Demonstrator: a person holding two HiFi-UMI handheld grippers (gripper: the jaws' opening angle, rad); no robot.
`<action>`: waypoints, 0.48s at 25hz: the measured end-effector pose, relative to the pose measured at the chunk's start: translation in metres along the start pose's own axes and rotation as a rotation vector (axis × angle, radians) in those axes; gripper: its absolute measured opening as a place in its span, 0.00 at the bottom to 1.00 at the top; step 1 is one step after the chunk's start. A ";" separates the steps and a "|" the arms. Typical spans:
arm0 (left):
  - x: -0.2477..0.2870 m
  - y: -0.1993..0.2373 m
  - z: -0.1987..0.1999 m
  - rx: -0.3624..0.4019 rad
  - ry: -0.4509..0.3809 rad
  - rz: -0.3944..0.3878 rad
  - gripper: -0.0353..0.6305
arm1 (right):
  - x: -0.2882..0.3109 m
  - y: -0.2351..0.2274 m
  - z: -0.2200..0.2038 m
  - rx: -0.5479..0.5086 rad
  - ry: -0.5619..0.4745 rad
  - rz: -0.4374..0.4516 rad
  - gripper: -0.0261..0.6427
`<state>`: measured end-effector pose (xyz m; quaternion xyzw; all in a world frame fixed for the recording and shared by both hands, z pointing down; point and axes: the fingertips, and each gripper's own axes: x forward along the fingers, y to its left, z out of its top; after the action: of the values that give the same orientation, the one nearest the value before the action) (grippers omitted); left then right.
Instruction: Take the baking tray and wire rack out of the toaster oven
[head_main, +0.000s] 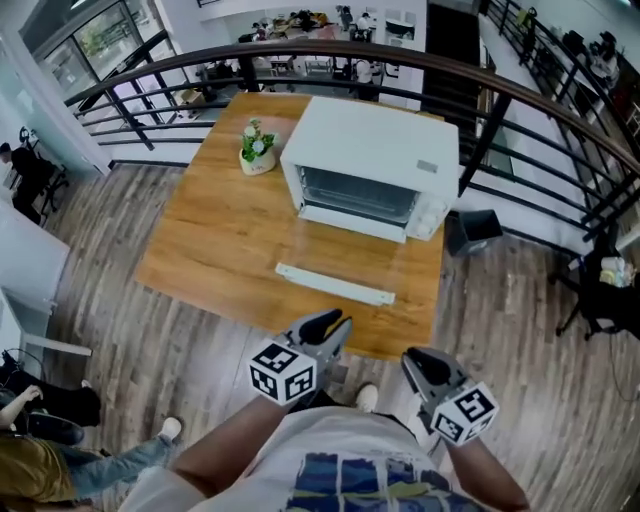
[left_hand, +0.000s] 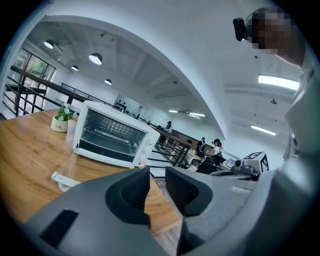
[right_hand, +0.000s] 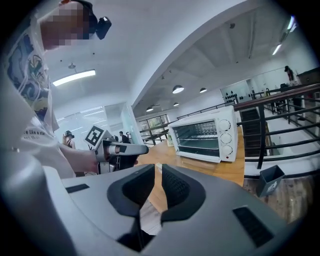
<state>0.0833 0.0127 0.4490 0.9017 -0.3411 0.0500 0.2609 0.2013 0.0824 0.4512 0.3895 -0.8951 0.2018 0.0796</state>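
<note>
The white toaster oven (head_main: 375, 160) stands at the far right of the wooden table (head_main: 220, 250). Its glass door lies folded down flat, with the white handle (head_main: 335, 284) toward me. A wire rack (head_main: 360, 195) shows inside the cavity; I cannot make out a baking tray. Both grippers hang short of the table's near edge, apart from the oven. My left gripper (head_main: 335, 322) (left_hand: 157, 175) has a narrow gap between its jaws and holds nothing. My right gripper (head_main: 412, 358) (right_hand: 158, 172) also shows a thin gap and is empty. Both gripper views face the oven (left_hand: 112, 135) (right_hand: 205, 135).
A small potted plant (head_main: 257, 148) sits left of the oven. A dark bin (head_main: 478, 228) stands on the floor to the table's right. A black railing (head_main: 520, 110) curves behind the table. People sit at the lower left (head_main: 40, 440).
</note>
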 end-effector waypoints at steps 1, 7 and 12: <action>0.007 0.008 0.005 -0.014 -0.005 -0.015 0.18 | 0.005 -0.003 0.004 0.008 -0.004 -0.017 0.10; 0.043 0.061 0.031 -0.177 -0.016 -0.120 0.22 | 0.033 -0.011 0.019 0.048 -0.024 -0.116 0.10; 0.082 0.109 0.040 -0.352 -0.044 -0.175 0.24 | 0.049 -0.016 0.012 0.074 -0.035 -0.187 0.11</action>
<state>0.0729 -0.1244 0.4841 0.8692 -0.2705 -0.0529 0.4105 0.1793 0.0346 0.4597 0.4773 -0.8482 0.2195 0.0679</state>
